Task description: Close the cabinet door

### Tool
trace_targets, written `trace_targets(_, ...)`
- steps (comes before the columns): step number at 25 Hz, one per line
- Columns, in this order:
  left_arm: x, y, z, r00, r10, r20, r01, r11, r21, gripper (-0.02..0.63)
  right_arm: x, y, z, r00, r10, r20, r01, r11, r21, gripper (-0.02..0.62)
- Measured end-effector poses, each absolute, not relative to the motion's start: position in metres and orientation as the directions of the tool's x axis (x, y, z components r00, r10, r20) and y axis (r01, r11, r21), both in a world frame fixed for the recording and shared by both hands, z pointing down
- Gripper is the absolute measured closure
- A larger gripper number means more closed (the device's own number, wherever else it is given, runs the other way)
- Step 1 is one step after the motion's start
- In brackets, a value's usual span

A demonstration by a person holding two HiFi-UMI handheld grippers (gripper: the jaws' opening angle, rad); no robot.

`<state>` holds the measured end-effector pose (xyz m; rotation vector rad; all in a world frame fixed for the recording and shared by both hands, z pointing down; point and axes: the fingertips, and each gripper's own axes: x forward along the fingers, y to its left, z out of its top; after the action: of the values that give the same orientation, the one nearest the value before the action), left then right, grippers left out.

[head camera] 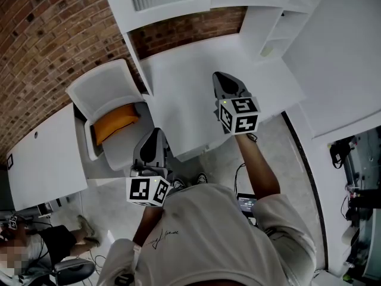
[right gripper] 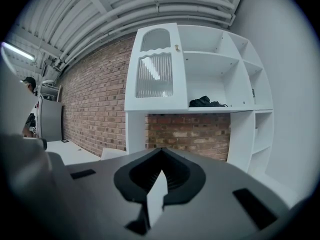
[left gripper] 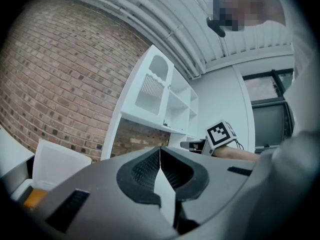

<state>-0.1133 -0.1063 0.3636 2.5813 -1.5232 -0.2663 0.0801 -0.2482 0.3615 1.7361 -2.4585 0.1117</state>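
A tall white cabinet (right gripper: 200,84) stands against the brick wall. Its door (right gripper: 155,66) has a ribbed glass panel and a small knob (right gripper: 176,47), and it looks flush with the cabinet's front at the upper left. The same door (left gripper: 150,86) shows in the left gripper view. To its right are open shelves, one holding a dark bundle (right gripper: 205,102). My right gripper (head camera: 219,77) is held out over the white desk (head camera: 190,82), jaws shut and empty, well short of the cabinet. My left gripper (head camera: 156,133) is lower and nearer my body, also shut on nothing.
A white chair (head camera: 107,94) with an orange cushion (head camera: 116,121) stands left of the desk, under my left gripper. Another white table (head camera: 41,159) lies further left. A large white panel (head camera: 339,52) fills the right. Cables and gear lie on the floor at the lower right.
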Motion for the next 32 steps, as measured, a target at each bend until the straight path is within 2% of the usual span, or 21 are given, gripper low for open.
trace_targets(32,-0.116,-0.119,0.392,0.481,-0.876,-0.014,-0.853,-0.472,0.224,0.589,0.064,-0.158,0.428,-0.414,-0.863,0.288,-0.91,0.404,-0.095,0.572)
